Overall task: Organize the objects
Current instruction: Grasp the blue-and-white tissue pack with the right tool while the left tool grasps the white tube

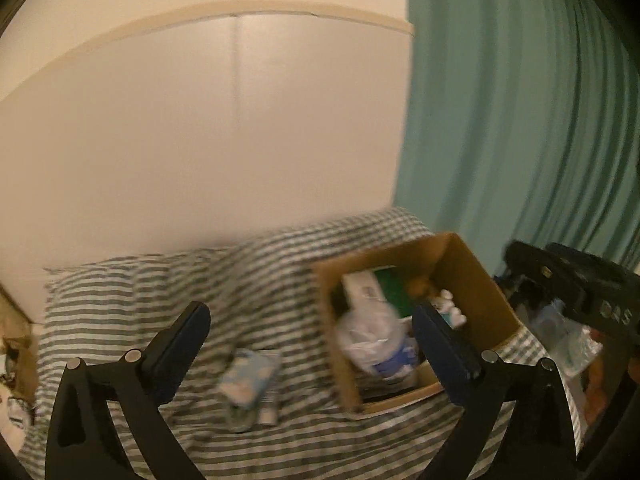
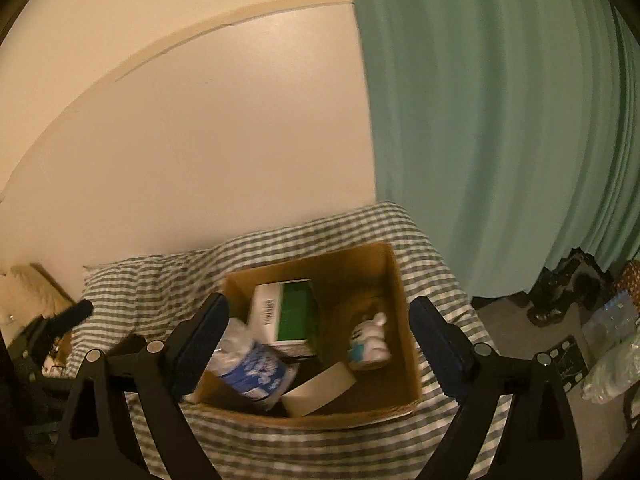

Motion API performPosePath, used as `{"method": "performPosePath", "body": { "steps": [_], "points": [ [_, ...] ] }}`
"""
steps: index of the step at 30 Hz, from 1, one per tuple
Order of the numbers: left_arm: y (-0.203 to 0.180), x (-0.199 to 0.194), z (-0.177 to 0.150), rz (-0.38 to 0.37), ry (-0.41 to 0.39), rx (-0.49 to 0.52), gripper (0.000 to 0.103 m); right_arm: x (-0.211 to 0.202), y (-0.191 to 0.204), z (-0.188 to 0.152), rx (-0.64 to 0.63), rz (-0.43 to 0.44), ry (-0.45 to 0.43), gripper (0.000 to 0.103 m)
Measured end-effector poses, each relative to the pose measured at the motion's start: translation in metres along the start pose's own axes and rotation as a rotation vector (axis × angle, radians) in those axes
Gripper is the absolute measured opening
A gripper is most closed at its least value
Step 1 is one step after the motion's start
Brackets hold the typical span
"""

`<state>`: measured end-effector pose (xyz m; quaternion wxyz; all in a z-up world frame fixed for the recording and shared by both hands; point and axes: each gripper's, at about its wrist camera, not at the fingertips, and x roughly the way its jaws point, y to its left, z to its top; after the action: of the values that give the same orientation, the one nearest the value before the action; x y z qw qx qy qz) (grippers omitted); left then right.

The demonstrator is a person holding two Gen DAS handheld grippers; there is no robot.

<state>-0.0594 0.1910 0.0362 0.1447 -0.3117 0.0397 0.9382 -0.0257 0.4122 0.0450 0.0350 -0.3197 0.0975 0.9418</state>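
Jaws spread (empty) above cardboard box

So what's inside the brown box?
Inside the cardboard box: a white-and-green carton, a small white bottle, a blue-and-white plastic pack, and a pale block. Anything beneath them is covered.

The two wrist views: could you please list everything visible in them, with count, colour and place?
cardboard box: one, brown, open, on the bed.
green-and-white carton: one, inside the box, rear.
blue-and-white wrapped pack: one, inside, left.
small white bottle: one, inside, right.
pale flat block: one, inside, front.
light-blue packet: one, on the bed left of the box.
striped bedcover: one, grey-white.
curtain: one, teal, right.
left gripper: black, open, empty.
right gripper: black, open, empty.
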Motion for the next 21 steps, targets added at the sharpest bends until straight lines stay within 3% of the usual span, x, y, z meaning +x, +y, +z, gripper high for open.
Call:
{"method": "performPosePath", "body": {
  "steps": [7, 14, 17, 21],
  "points": [
    [0.075, -0.027, -0.020, 0.133, -0.005, -0.049, 0.103, -0.038, 0.071, -0.019, -0.188, 0.034, -0.056, 0.092],
    [0.153, -0.028, -0.067, 0.244, 0.032, -0.133, 0.103, -0.046, 0.156, -0.046, -0.309, 0.068, -0.126, 0.092],
    [0.179, -0.017, -0.085, 0.263, 0.058, -0.150, 0.103, -0.027, 0.191, -0.068, -0.335, 0.066, -0.100, 0.091],
    [0.204, -0.004, -0.101, 0.273, 0.085, -0.174, 0.103, 0.014, 0.227, -0.095, -0.392, 0.088, 0.014, 0.091]
  ]
}}
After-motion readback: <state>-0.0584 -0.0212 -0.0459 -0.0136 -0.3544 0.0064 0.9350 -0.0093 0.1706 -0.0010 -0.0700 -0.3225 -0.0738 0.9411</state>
